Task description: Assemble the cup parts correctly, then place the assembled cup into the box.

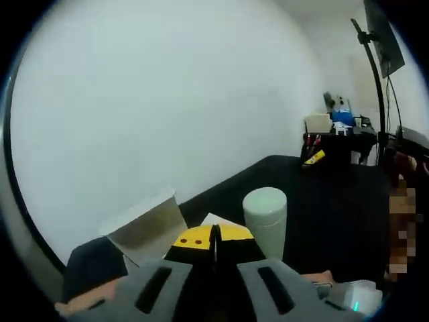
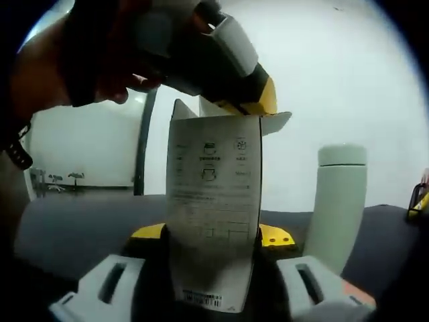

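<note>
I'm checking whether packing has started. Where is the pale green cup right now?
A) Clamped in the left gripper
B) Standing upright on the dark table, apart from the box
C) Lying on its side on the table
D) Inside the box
B: in the right gripper view the pale green cup stands upright with its lid on, on the dark table, beside the box that the right gripper holds.

One cup (image 2: 340, 204), seemingly one box (image 2: 213, 215).
</note>
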`<state>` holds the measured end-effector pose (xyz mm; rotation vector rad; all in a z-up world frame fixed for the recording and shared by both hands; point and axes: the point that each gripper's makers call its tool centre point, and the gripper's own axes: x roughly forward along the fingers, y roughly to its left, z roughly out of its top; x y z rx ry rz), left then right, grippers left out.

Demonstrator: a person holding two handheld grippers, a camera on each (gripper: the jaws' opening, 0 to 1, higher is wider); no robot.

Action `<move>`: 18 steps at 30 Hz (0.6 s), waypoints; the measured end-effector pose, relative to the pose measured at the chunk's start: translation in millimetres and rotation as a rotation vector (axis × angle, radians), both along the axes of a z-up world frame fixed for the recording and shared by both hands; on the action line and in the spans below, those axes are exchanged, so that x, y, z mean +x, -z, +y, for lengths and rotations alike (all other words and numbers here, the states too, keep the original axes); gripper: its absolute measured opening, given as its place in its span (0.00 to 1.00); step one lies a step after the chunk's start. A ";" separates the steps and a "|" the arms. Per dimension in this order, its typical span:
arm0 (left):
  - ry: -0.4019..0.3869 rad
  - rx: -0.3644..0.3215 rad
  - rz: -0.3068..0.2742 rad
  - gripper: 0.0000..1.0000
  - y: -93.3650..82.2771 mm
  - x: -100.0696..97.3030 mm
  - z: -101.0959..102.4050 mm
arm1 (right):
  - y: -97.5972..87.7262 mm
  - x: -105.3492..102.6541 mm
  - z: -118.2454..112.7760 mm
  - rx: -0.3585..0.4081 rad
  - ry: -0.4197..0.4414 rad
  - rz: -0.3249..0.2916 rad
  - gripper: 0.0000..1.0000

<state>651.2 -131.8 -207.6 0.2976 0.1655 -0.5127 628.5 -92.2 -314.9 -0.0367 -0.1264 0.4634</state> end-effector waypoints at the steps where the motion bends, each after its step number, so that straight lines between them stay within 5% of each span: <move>1: -0.005 -0.015 -0.009 0.05 -3.8 0.2 4.6 | 0.0 0.0 -0.2 0.003 -0.001 0.001 0.48; 4: -0.012 -0.072 -0.030 0.09 -14.9 6.7 21.3 | -0.2 -0.6 1.0 -0.002 -0.002 -0.004 0.48; 6: -0.014 -0.085 -0.032 0.12 -15.1 0.1 10.7 | -0.4 -0.4 1.1 -0.004 -0.002 -0.005 0.48; 11: -0.104 -0.140 -0.184 0.15 -36.0 -5.4 34.1 | -0.5 -0.3 1.3 -0.003 -0.003 -0.006 0.48; 18: -0.106 -0.119 -0.157 0.21 -32.6 6.8 38.1 | -0.8 -1.6 3.3 -0.015 -0.007 -0.015 0.48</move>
